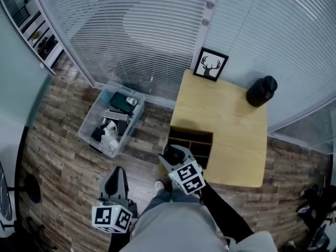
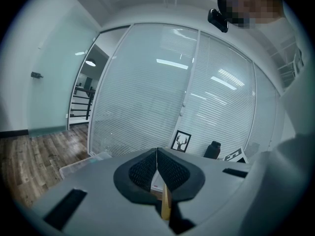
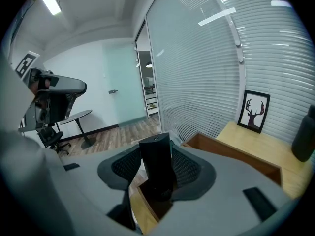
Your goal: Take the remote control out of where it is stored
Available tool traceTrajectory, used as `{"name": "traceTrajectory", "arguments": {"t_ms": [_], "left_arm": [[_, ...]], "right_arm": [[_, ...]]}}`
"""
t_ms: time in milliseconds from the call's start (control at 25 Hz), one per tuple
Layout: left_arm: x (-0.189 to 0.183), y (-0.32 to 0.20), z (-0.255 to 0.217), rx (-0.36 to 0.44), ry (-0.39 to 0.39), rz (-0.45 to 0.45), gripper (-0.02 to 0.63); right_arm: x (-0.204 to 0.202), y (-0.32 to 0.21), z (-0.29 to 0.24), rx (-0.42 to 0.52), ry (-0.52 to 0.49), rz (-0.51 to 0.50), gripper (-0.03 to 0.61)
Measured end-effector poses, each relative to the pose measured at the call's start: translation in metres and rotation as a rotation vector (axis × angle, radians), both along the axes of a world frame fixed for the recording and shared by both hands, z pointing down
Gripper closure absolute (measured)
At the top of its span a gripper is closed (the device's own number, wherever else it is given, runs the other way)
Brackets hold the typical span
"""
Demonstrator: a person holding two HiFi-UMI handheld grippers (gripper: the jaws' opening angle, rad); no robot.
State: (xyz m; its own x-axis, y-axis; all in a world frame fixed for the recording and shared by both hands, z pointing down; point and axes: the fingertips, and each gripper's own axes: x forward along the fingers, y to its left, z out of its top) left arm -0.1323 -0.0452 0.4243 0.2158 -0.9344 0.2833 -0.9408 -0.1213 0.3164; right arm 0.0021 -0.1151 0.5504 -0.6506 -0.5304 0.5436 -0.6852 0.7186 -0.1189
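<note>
The right gripper (image 1: 174,155) is clamping the slim black remote control (image 3: 156,163) lengthwise, right over the brown wooden cubby box (image 1: 190,132) at the desk's (image 1: 231,125) near-left corner; the farther left gripper (image 2: 157,168) is hanging closed, empty.

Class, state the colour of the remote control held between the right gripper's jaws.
Black. The remote control shows best in the right gripper view.
</note>
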Motion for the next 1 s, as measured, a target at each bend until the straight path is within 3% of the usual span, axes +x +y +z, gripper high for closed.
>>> {"name": "traceTrajectory", "arguments": {"t_ms": [1000], "left_arm": [[0.0005,-0.0030,-0.0004,-0.003,-0.008,0.000,0.604]], "right_arm": [[0.0012,-0.0008,-0.0014,0.025,0.014,-0.018,0.399]]}}
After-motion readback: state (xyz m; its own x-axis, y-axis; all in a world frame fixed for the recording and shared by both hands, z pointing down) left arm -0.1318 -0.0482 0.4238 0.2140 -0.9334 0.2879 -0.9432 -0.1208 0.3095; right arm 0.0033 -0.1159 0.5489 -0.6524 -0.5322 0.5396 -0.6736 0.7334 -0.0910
